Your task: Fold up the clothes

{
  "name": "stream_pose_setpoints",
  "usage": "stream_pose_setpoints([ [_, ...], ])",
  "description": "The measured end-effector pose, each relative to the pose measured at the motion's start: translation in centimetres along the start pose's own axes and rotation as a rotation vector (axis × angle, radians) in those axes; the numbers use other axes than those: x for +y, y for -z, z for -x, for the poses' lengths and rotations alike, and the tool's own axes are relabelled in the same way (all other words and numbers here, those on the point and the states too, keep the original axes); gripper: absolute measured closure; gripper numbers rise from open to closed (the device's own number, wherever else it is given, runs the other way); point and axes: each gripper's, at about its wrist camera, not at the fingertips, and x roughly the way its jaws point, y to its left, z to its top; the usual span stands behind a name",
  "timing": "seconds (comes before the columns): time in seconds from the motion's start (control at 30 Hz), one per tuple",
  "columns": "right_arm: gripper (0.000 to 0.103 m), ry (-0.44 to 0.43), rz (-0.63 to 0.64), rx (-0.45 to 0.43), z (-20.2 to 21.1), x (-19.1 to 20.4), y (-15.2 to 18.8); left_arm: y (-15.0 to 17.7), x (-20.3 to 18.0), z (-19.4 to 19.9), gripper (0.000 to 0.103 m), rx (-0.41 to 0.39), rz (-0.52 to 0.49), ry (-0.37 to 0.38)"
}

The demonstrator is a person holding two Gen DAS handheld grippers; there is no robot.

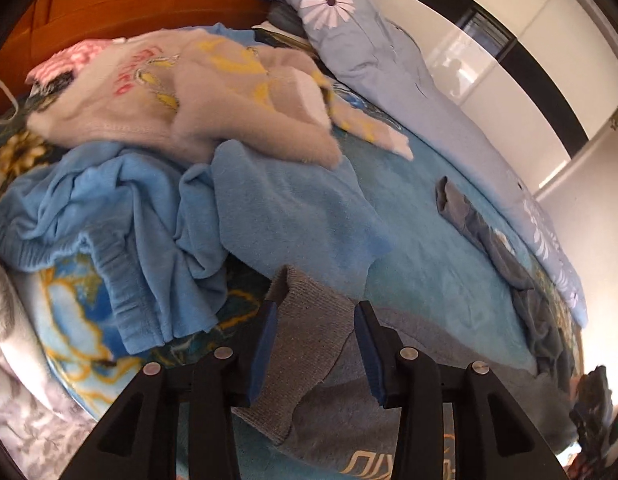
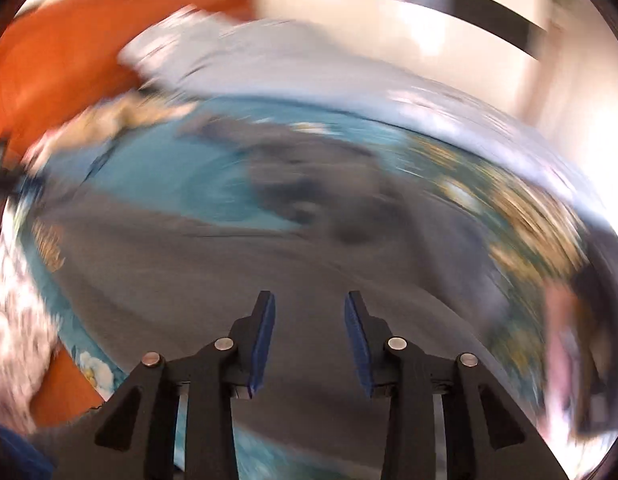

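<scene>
The left gripper (image 1: pixel 315 344) has its jaws apart, and the ribbed cuff (image 1: pixel 309 344) of a grey sweatshirt (image 1: pixel 429 380) stands between the two blue pads. The cloth touches the left pad, but the right pad has a gap beside it, so I judge that the jaws are around the cuff and not pressing it. The right gripper (image 2: pixel 309 340) also has its jaws well apart, with nothing between them; it hangs over the flat grey cloth (image 2: pixel 229 280), and this view is strongly blurred.

The grey sweatshirt lies spread on the bed (image 1: pixel 409 240), near the front edge, with one sleeve turned up toward the left gripper. Behind it are a crumpled light blue garment (image 1: pixel 149 216) and a beige fleece top (image 1: pixel 169 100) in a heap, and a small dark grey piece (image 1: pixel 481 232) lies apart on the right, near the floral pillow (image 1: pixel 349 32).

The sweatshirt looks soft, thick and light, and it will sag and slide when lifted. The cuff is the firmest part of the sleeve, so it is a good place to take hold; a hem or shoulder seam would also hold better than the loose middle. The fuzzy bed cover may drag on the cloth, so a lifted fold is safer than a pulled one.
</scene>
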Motion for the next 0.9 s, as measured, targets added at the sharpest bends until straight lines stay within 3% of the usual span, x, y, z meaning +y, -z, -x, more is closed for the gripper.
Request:
stream_pose_setpoints([
  [0.17, 0.066, -0.097, 0.301, 0.024, -5.7, 6.3, -4.6, 0.0, -0.2, -0.7, 0.059, 0.035, -0.082, 0.005],
  [0.37, 0.066, -0.182, 0.434, 0.065, -9.6, 8.2, -6.1, 0.2, -1.6, -2.2, 0.061, 0.080, -0.183, 0.031],
  [0.53, 0.066, -0.213, 0.537, 0.110, -11.2, 9.4, -5.4, 0.7, -2.6, -2.4, 0.062, 0.097, -0.267, 0.039],
  [0.6, 0.066, -0.217, 0.568, 0.114, -11.1, 9.9, -5.3, 0.9, -2.7, -2.1, 0.065, 0.094, -0.281, 0.033],
  [0.67, 0.066, -0.220, 0.598, 0.117, -11.1, 10.4, -5.2, 0.9, -2.5, -1.7, 0.076, 0.081, -0.276, 0.040],
  [0.7, 0.067, -0.225, 0.590, 0.133, -11.3, 10.5, -5.3, 0.9, -2.4, -1.6, 0.080, 0.074, -0.274, 0.037],
  [0.73, 0.076, -0.229, 0.583, 0.149, -11.6, 10.6, -5.4, 1.0, -2.4, -1.5, 0.089, 0.065, -0.274, 0.029],
  [0.77, 0.086, -0.234, 0.575, 0.164, -11.9, 10.7, -5.5, 1.1, -2.4, -1.3, 0.091, 0.057, -0.273, 0.031],
  [0.9, 0.096, -0.262, 0.549, 0.158, -11.3, 10.8, -5.4, 1.4, -2.4, -0.1, 0.094, 0.030, -0.256, 0.057],
])
